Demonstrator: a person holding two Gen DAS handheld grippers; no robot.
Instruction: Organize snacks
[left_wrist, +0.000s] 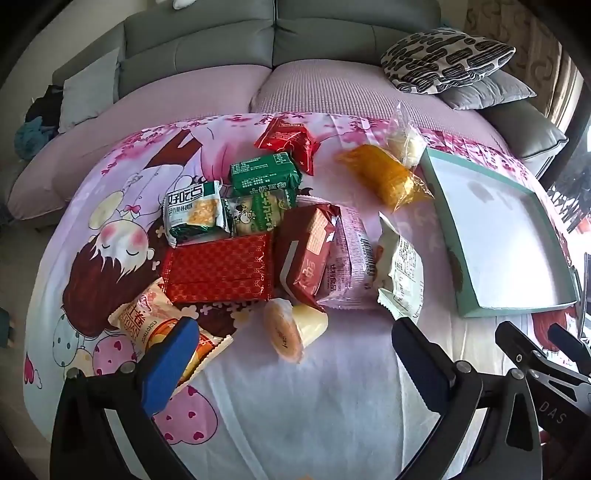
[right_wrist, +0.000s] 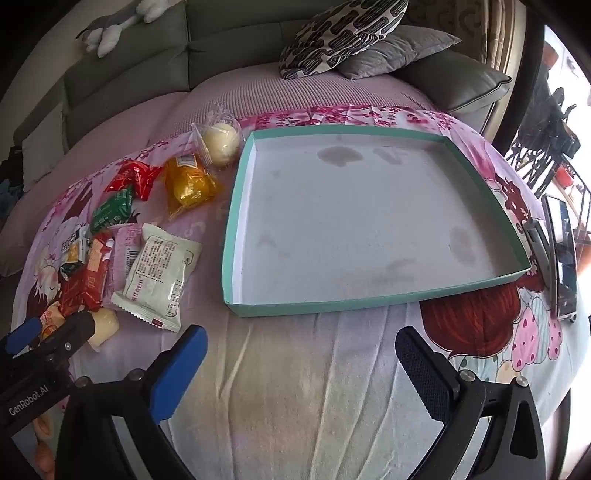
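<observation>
Gaping wide and empty, the left gripper (left_wrist: 291, 354) and right gripper (right_wrist: 301, 363) hover just short of the snacks (left_wrist: 258, 236).

Printed cloth cover (right_wrist: 295, 387): matt, creased. Shallow box (right_wrist: 236, 236): matt teal cardboard, white stained inside. Red packet (left_wrist: 218, 266): glossy foil. Orange wrapper (left_wrist: 388, 177): clear shiny plastic. White packet (right_wrist: 159, 273): matt film, serrated ends. Sofa (left_wrist: 221, 40): smooth grey leather.
</observation>
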